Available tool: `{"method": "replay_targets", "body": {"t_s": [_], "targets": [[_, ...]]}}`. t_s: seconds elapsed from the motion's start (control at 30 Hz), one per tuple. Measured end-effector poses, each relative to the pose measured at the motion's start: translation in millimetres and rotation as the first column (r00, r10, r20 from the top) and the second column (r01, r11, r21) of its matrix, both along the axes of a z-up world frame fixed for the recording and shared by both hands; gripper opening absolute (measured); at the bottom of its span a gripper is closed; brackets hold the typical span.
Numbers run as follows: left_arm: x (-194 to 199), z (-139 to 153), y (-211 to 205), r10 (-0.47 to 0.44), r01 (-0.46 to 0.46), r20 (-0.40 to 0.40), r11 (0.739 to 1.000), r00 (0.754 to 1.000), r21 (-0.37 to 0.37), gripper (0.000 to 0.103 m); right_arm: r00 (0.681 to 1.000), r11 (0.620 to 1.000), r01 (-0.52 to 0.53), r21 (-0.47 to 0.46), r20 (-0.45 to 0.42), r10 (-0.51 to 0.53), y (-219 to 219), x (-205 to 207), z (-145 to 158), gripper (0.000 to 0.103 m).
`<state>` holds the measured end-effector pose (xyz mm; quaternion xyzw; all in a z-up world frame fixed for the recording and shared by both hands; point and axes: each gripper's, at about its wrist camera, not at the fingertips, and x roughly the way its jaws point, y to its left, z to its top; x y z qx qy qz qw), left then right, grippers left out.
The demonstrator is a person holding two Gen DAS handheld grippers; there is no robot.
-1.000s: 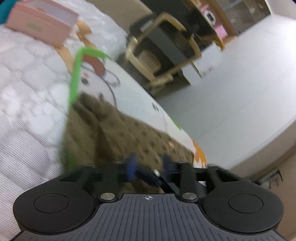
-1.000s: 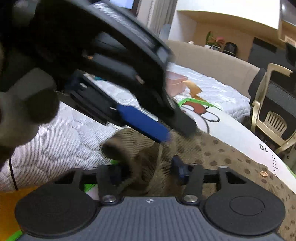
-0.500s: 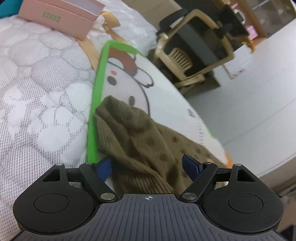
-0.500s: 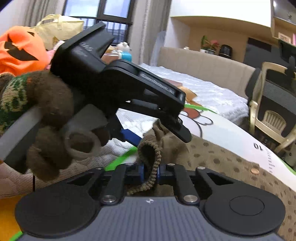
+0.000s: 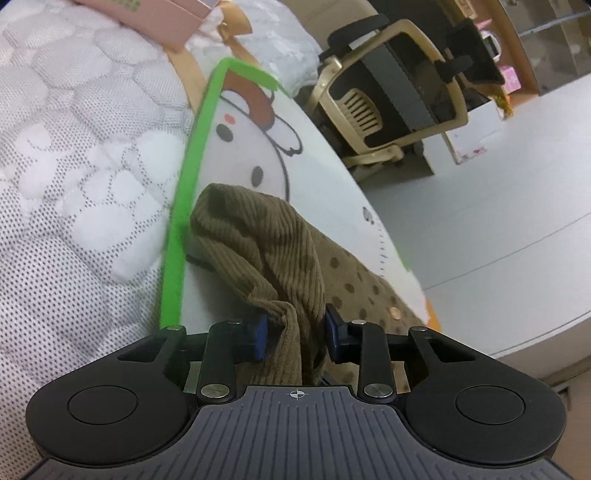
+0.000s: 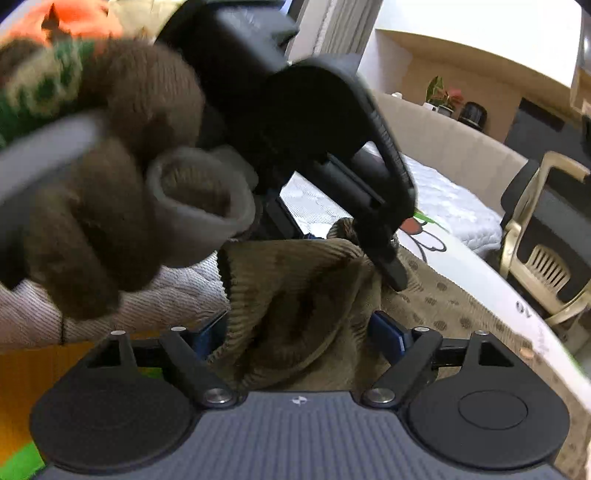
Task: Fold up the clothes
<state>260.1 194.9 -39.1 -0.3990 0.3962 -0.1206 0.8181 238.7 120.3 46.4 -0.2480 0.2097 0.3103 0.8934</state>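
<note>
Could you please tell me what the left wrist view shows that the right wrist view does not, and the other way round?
Only the left wrist view shows the left gripper from behind, jaws apart around a bunched fold of the brown garment, plus the pink box and the cartoon face on the mat.

Only the right wrist view shows the gloved hand holding the left gripper, the right gripper open around the cloth, and the plant.

Both show the garment, the quilted mattress and the gold chair.
</note>
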Motion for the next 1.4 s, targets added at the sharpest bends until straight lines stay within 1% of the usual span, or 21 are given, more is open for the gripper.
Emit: {"method": "replay_targets", "body": {"t_s": [0.03, 0.07, 0.13, 0.2, 0.3, 0.4, 0.47, 0.5, 0.53, 0.63, 0.7, 0.77, 0.83, 0.87, 0.97, 1.0, 1.07, 1.17, 1.23, 1.33, 1.4], "targets": [[-1, 0, 0, -0.007, 0.007, 0.007, 1.0, 1.0, -0.004, 0.036, 1.0, 1.0, 0.006, -0.003, 0.011, -0.006, 0, 3, 0, 0.075], [-2, 1, 1, -0.015, 0.015, 0.015, 1.0, 1.0, -0.008, 0.039, 1.0, 1.0, 0.013, -0.005, 0.022, -0.013, 0, 5, 0, 0.06], [-5, 1, 6, -0.016, 0.017, 0.034, 1.0, 0.999, -0.009, 0.052, 0.999, 1.0, 0.012, -0.003, 0.03, -0.012, -3, 8, 2, 0.04], [-8, 1, 13, 0.011, -0.011, 0.041, 1.0, 0.999, -0.001, 0.06, 1.0, 1.0, -0.005, 0.008, 0.022, 0.005, -7, 9, 4, 0.034], [-8, -1, 17, 0.03, -0.03, 0.044, 0.999, 0.999, 0.01, 0.085, 1.0, 1.0, -0.017, 0.017, 0.017, 0.017, -11, 7, 5, 0.03], [2, -4, 5, -0.002, 0.001, 0.034, 1.0, 0.999, 0.03, 0.086, 1.0, 0.999, -0.019, 0.039, 0.01, 0.019, -14, 7, 7, 0.027], [11, 2, -9, -0.012, 0.011, 0.025, 0.998, 1.0, 0.066, 0.067, 1.0, 0.998, -0.019, 0.064, 0.003, 0.019, -21, 5, 11, 0.023], [14, 9, -17, -0.013, 0.011, 0.024, 0.996, 1.0, 0.092, 0.041, 1.0, 0.996, -0.012, 0.085, 0.011, 0.011, -28, 3, 16, 0.023], [14, 20, -26, -0.011, 0.008, 0.027, 0.992, 1.0, 0.122, 0.036, 1.0, 0.994, -0.001, 0.111, 0.03, -0.002, -37, 0, 23, 0.023], [4, 67, -64, -0.074, 0.049, 0.126, 0.98, 0.989, 0.194, 0.036, 0.995, 0.974, 0.038, 0.224, 0.079, -0.057, -76, -11, 50, 0.023], [-3, 99, -96, -0.156, 0.11, 0.205, 0.97, 0.966, 0.219, 0.036, 0.988, 0.951, 0.073, 0.3, 0.107, -0.11, -110, -22, 70, 0.023], [-6, 119, -132, -0.238, 0.181, 0.266, 0.958, 0.934, 0.222, 0.044, 0.976, 0.919, 0.134, 0.371, 0.112, -0.188, -149, -32, 86, 0.023], [-3, 131, -169, -0.327, 0.269, 0.316, 0.939, 0.891, 0.212, 0.067, 0.961, 0.885, 0.205, 0.417, 0.083, -0.262, -190, -36, 92, 0.023], [-2, 135, -182, -0.356, 0.302, 0.334, 0.931, 0.873, 0.205, 0.07, 0.947, 0.867, 0.262, 0.425, 0.058, -0.315, -212, -36, 90, 0.023], [1, 144, -201, -0.391, 0.342, 0.369, 0.92, 0.843, 0.191, 0.08, 0.893, 0.794, 0.438, 0.421, -0.098, -0.44, -261, -21, 68, 0.023], [-1, 146, -201, -0.387, 0.318, 0.376, 0.919, 0.842, 0.233, 0.087, 0.864, 0.759, 0.499, 0.417, -0.178, -0.47, -277, -13, 57, 0.023], [-7, 146, -199, -0.376, 0.232, 0.382, 0.899, 0.844, 0.372, 0.091, 0.804, 0.697, 0.594, 0.402, -0.298, -0.514, -300, 2, 36, 0.023], [-13, 126, -200, -0.367, 0.097, 0.337, 0.788, 0.867, 0.608, 0.093, 0.766, 0.675, 0.641, 0.365, -0.355, -0.536, -313, 7, 20, 0.023], [-9, 106, -197, -0.359, 0.08, 0.29, 0.737, 0.887, 0.671, 0.093, 0.771, 0.684, 0.636, 0.358, -0.346, -0.535, -315, 4, 21, 0.023], [3, 77, -190, -0.325, 0.13, 0.196, 0.756, 0.925, 0.641, 0.089, 0.815, 0.704, 0.579, 0.411, -0.246, -0.525, -319, -2, 48, 0.031], [8, 64, -187, -0.338, 0.174, 0.166, 0.775, 0.927, 0.607, 0.085, 0.862, 0.733, 0.496, 0.465, -0.167, -0.478, -314, -7, 73, 0.06]]}}
